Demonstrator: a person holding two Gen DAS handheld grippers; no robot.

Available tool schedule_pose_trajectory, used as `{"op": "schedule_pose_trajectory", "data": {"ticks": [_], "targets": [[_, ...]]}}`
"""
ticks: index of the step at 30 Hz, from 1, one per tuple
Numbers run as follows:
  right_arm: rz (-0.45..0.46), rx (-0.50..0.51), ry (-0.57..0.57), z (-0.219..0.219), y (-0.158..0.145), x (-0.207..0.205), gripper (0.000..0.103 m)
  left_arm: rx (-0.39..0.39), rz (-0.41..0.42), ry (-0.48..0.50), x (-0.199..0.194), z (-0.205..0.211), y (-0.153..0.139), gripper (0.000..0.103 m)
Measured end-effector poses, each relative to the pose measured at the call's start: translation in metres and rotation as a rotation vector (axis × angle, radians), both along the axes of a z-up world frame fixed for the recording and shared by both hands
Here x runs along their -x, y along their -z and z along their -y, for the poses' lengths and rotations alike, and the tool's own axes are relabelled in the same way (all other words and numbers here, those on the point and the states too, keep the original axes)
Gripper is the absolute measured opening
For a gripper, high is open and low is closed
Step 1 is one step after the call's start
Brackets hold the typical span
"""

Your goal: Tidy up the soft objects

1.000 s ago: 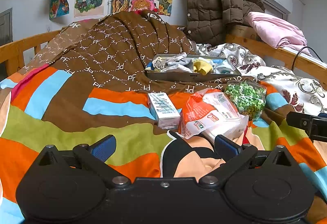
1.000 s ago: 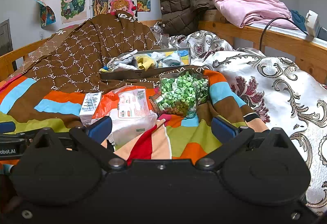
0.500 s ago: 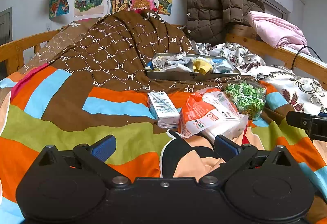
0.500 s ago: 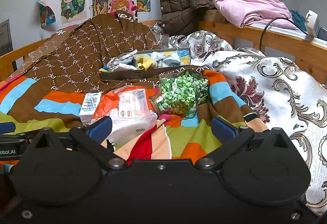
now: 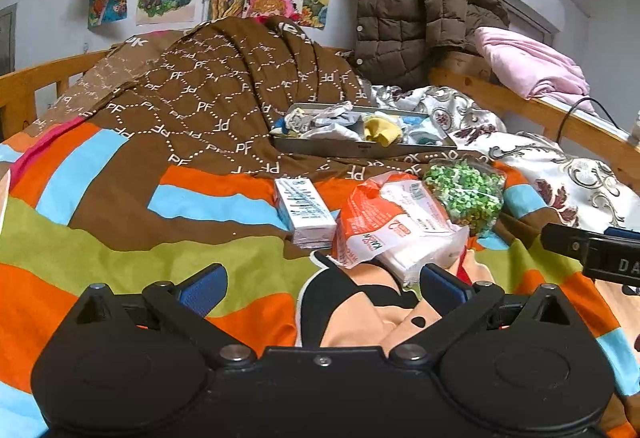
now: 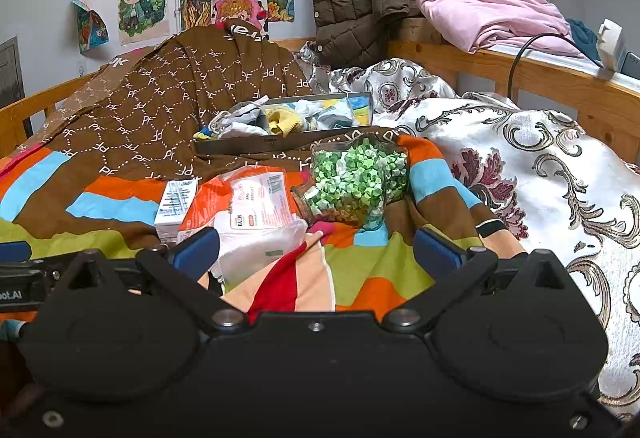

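Here, left hand-held gripper [image 5: 322,284] spread wide, gripping nothing, low over the striped blanket [image 5: 120,238] on the bed. Right hand-held gripper [image 6: 316,248] likewise wide apart and empty. Just beyond: orange-and-white soft pack [image 5: 394,228], long axis running near-left to far-right; small white box [image 5: 306,212] touching its left; jar of green bits [image 6: 354,184] on its side, mouth pointing left. Farther off, tray of socks [image 5: 360,148]. Only from the right view: white charger [image 6: 610,44], far right.
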State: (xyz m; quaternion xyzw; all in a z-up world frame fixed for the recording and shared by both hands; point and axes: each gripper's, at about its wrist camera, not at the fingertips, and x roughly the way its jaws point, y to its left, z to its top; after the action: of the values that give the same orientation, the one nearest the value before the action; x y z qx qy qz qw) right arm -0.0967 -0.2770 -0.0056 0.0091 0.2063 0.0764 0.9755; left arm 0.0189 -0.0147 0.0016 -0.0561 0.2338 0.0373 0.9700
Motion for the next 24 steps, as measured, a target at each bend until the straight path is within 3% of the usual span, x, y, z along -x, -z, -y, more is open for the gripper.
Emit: {"op": "schedule_pose_trajectory", "data": {"ticks": [24], "targets": [[-0.003,0.003,-0.001,0.0027,0.0014,-0.0003,0.102,0.000,-0.003,0.001,-0.0019,-0.0024,-0.0077,0.102]]}}
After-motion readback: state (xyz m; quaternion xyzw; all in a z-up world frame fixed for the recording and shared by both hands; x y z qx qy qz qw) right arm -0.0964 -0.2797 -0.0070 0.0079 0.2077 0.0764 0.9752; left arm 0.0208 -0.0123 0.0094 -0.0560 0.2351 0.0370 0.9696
